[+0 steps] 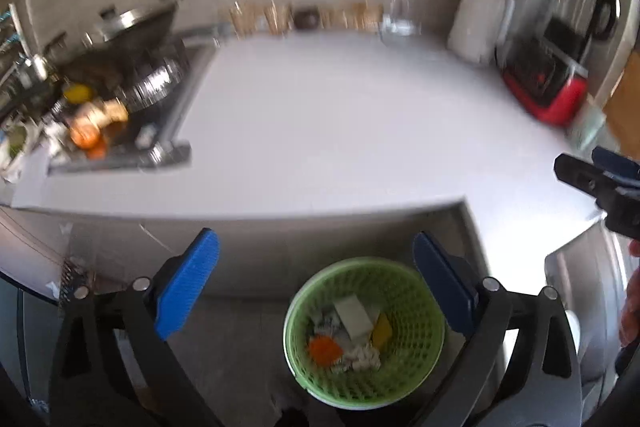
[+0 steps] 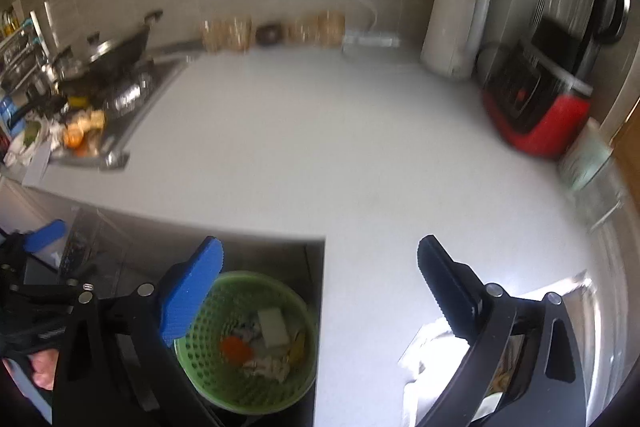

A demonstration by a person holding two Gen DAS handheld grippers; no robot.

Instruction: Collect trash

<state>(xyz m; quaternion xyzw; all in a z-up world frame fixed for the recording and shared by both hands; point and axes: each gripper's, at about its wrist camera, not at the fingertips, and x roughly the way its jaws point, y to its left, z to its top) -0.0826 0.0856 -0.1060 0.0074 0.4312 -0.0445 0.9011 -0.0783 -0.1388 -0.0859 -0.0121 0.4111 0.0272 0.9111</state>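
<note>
both my grippers wide open, nothing held: left gripper (image 1: 316,283) and right gripper (image 2: 320,287) above green basket (image 1: 420,339) of trash (image 1: 348,339) below white counter (image 1: 340,131).

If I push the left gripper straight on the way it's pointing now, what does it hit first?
Most likely the green basket below: it sits low between the open left gripper fingers, holding scraps. Nothing shows in between. Depth is unclear in this blurred fisheye view, so the line may instead meet the white countertop edge just beyond.

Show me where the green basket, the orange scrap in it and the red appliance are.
green basket (image 1: 416,311), left wrist view, inner mesh wall
orange scrap (image 1: 324,349), left wrist view, its middle
red appliance (image 2: 554,121), right wrist view, red base
</note>
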